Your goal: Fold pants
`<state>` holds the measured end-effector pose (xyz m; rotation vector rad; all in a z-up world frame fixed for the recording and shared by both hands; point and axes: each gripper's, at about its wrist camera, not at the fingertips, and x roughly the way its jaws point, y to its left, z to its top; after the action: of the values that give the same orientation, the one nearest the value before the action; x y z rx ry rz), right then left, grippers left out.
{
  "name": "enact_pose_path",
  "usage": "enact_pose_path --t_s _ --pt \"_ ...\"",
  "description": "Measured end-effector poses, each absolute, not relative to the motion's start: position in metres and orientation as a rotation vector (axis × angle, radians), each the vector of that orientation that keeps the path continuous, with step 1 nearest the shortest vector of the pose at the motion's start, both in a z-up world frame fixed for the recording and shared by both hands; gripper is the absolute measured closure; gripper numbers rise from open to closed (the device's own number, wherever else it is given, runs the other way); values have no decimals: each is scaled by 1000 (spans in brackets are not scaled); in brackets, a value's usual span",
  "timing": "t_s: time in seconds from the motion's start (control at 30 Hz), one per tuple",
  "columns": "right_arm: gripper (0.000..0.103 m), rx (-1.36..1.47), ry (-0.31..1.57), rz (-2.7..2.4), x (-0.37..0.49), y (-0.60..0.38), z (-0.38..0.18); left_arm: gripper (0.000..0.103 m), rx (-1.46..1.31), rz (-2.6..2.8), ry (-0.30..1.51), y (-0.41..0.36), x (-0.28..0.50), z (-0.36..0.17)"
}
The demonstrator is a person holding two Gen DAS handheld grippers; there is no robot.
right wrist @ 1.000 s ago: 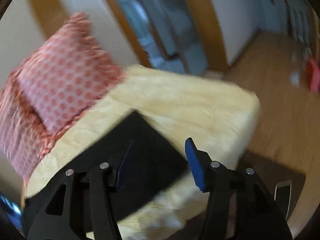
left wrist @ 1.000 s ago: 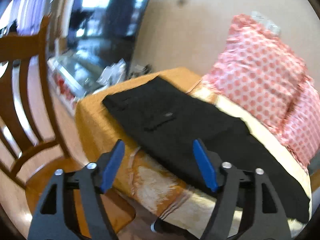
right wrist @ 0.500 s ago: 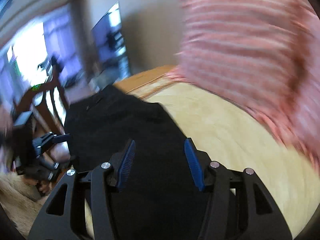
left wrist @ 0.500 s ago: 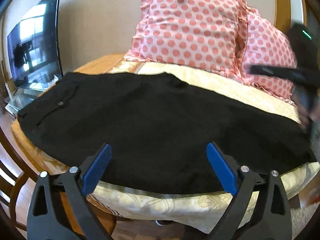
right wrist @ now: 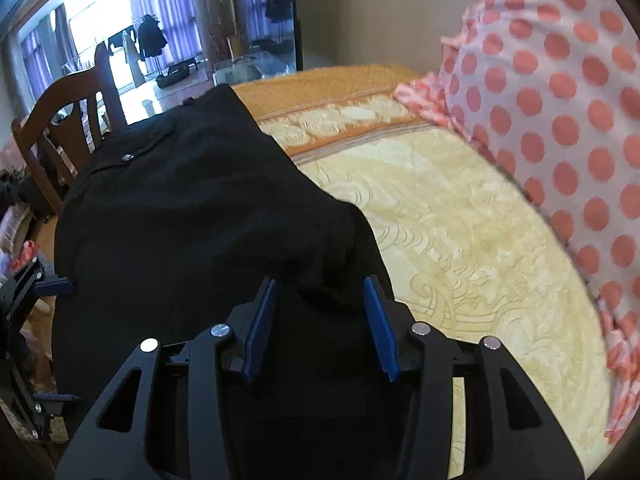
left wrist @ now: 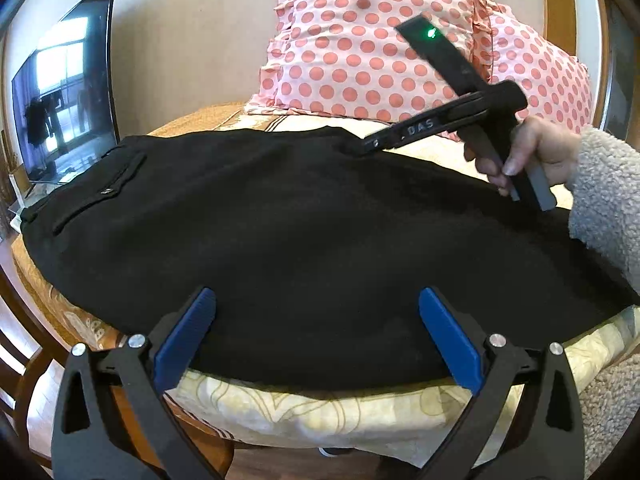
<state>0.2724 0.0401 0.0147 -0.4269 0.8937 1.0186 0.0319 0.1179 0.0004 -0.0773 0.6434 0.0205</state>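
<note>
Your left tool [left wrist: 316, 328] hangs at the near edge of the pants [left wrist: 304, 224], its blue pads spread as wide as they go after just opening further, with nothing between them; the near hem line of the black cloth runs just ahead of the tips, so it sits poised but grips nothing. Your right tool [right wrist: 320, 320] is over the far side of the garment, pitched down onto the cloth near its far edge, its pads about half apart and just drawing closer; black fabric lies under and between them, but the pads do not look to be pressing on it yet, so count it as not gripping. The pants lie flat on the bed [left wrist: 320, 412], on a cream and orange patterned cover, in front of the spotted pillows [left wrist: 360, 48]. Their long axis runs across the left tool's view: the waist end, with its buttoned back pocket [left wrist: 106, 192], points left toward the television [left wrist: 64, 108] and the wooden chair [right wrist: 60, 128], while the leg end runs off to the right past your sleeve [left wrist: 604, 200]. So the garment lies broadside to both tools, left tool on the near long edge, right tool on the far one, both about mid-length. Judging from that, the next fold turns on which end you carry along that axis.
</note>
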Motion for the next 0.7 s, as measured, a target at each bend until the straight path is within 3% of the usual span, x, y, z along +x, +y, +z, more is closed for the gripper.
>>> enact_pose_path --t_s 0.03,0.07,0.1,0.33,0.4,0.53,0.57,0.6,0.67,0.7 --pt "60 -422 893 1031 270 39 14 2 -80 18 643 118 32 0" --pt "76 -419 882 1043 267 37 14 2 -82 16 642 119 32 1" --pt "100 -428 864 1030 265 36 14 2 -84 15 642 119 32 1" --pt "100 -475 832 891 268 43 15 2 -95 13 649 119 34 2" --pt "90 -527 811 824 265 45 15 2 -86 20 655 117 34 1" --pt "86 -486 740 558 268 -2 48 2 -57 30 672 113 36 2" --pt "80 -442 730 515 268 -21 57 2 -61 24 673 114 35 4" --pt "59 -369 714 441 263 -55 71 2 -83 5 666 115 32 7" --pt "39 -279 678 354 242 -110 86 2 -113 -31 645 117 28 13" --pt "39 -235 648 314 218 -150 93 2 -127 -53 627 115 26 18"
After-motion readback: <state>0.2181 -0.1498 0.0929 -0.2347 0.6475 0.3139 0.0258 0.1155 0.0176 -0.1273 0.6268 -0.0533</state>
